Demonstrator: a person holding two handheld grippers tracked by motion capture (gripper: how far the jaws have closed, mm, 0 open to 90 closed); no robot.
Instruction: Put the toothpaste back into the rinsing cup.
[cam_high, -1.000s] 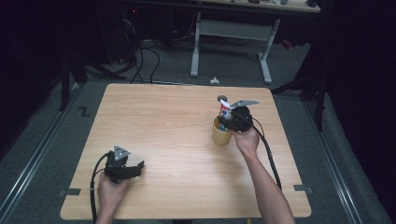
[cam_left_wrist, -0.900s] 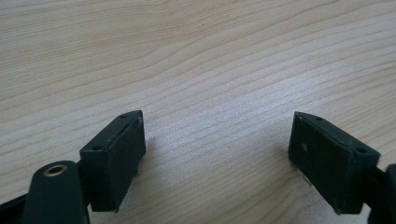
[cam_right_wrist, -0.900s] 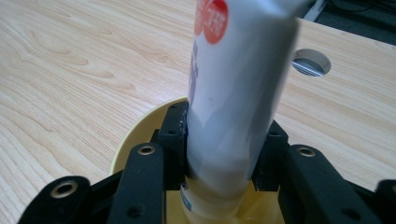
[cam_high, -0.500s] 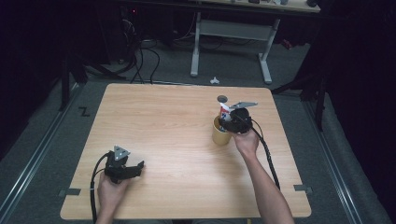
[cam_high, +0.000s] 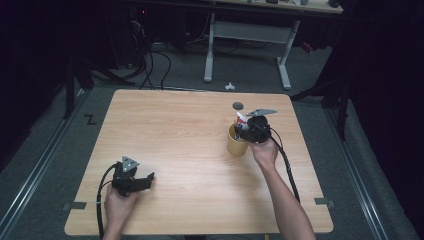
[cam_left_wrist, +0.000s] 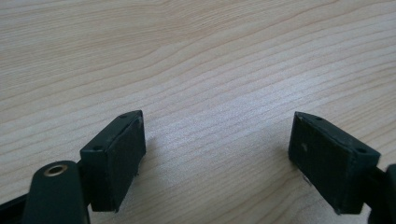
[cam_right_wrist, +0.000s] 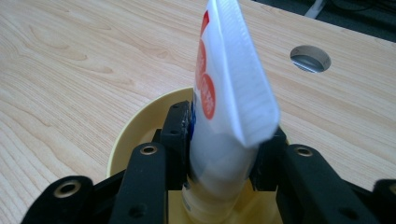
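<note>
A white tube is clamped between the fingers of the right gripper, crimped end up, its lower end inside a yellow cup directly beneath them. The left gripper is held spread wide over bare table, nothing between its fingers.

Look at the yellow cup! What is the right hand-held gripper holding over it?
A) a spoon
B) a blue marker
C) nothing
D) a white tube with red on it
D: the right hand-held gripper has its jaws pressed on a white tube with red marks, just above the yellow cup.
</note>
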